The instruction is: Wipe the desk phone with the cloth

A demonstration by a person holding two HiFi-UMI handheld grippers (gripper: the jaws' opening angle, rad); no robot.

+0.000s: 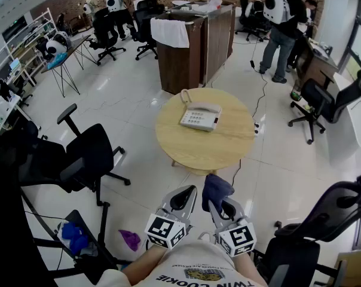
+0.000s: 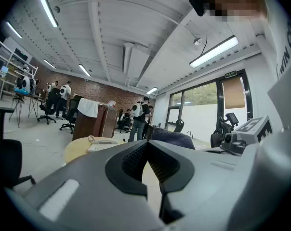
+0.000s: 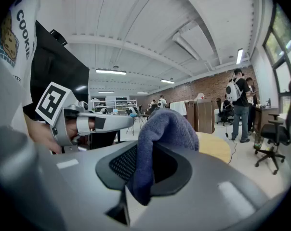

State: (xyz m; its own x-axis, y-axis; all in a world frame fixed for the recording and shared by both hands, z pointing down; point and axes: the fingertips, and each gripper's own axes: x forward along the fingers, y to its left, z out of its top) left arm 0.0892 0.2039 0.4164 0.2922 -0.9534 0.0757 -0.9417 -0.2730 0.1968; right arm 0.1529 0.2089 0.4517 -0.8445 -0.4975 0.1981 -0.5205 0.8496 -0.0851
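Both tools hover side by side near the person's chest: left tool closed and empty, right tool pinching a dark blue cloth. The white desk phone lies on the round wooden counter ahead.

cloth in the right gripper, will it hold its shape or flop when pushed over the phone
Probably floppy: the cloth slumps in soft folds around the right gripper, which is shut on it. Likely light, since that pinch alone carries it. Its fuzzy surface suggests it will drag rather than slide on the phone.
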